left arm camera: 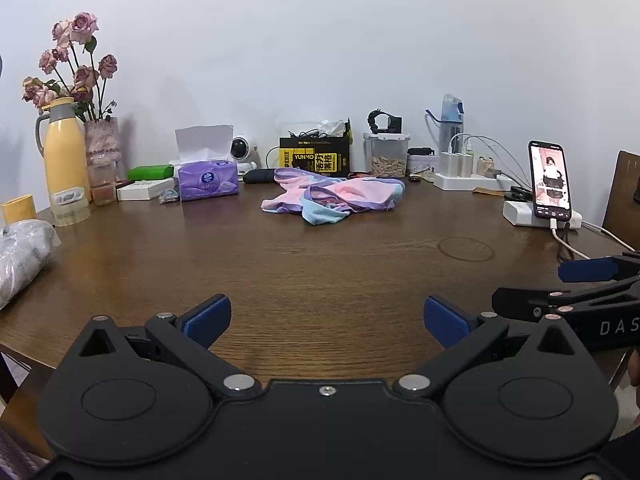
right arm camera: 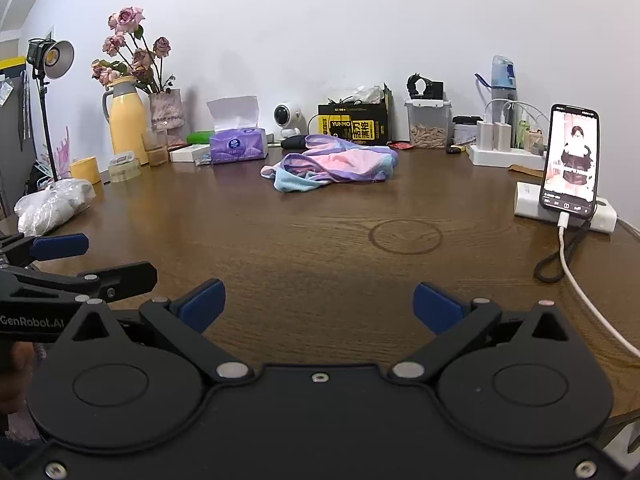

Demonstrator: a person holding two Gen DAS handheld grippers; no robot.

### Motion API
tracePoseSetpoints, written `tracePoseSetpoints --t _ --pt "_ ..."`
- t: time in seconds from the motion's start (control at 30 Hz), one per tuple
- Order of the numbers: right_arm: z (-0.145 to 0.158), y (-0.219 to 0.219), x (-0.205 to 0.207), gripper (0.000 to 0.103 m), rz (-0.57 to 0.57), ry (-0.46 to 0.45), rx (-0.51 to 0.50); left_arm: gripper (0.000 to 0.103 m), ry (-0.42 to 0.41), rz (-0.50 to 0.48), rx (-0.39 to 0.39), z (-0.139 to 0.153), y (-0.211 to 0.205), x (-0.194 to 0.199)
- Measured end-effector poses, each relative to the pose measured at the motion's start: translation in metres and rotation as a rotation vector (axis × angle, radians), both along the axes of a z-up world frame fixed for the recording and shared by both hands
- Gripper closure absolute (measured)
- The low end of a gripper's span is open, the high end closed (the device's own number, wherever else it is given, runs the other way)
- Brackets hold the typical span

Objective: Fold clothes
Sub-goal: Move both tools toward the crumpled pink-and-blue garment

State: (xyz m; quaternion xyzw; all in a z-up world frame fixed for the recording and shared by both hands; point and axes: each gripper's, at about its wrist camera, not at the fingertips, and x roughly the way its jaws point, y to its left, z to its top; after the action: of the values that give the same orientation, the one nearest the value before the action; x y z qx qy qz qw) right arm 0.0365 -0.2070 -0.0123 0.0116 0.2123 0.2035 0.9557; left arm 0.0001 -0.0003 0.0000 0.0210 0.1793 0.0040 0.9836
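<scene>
A crumpled pink, purple and light-blue garment (left arm camera: 334, 196) lies on the far middle of the brown wooden table (left arm camera: 320, 264); it also shows in the right wrist view (right arm camera: 334, 168). My left gripper (left arm camera: 327, 322) is open and empty, low over the near table edge, far from the garment. My right gripper (right arm camera: 319, 306) is open and empty, also near the front edge. The right gripper shows at the right edge of the left wrist view (left arm camera: 576, 284), and the left gripper at the left edge of the right wrist view (right arm camera: 96, 260).
Along the wall stand a yellow jug (left arm camera: 64, 156), a vase of roses (left arm camera: 100, 140), a purple tissue box (left arm camera: 208, 180), a black-yellow box (left arm camera: 314, 158), a snack jar (left arm camera: 386, 158) and a power strip (left arm camera: 472, 178). A phone (left arm camera: 550, 180) stands at right with a cable. A plastic bag (left arm camera: 20, 256) lies at left.
</scene>
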Motion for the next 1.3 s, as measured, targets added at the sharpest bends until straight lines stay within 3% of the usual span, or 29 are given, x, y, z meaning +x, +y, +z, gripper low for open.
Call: tracePoseSetpoints --t 0.33,0.97,1.1,1.3 --pt "-0.002 -0.002 0.004 0.001 -0.002 0.020 -0.009 0.000 0.003 0.002 -0.044 -0.002 0.009 0.000" --pt "-0.014 0.009 0.006 0.001 -0.026 0.025 0.004 0.000 0.010 0.020 0.009 -0.006 0.003 0.020" --pt "-0.013 -0.001 0.012 0.001 0.020 -0.045 0.029 0.000 0.009 0.039 0.033 -0.004 0.008 0.035" --pt "0.003 0.011 0.045 0.001 0.033 -0.069 -0.078 0.000 0.030 0.072 0.023 0.007 0.025 0.065"
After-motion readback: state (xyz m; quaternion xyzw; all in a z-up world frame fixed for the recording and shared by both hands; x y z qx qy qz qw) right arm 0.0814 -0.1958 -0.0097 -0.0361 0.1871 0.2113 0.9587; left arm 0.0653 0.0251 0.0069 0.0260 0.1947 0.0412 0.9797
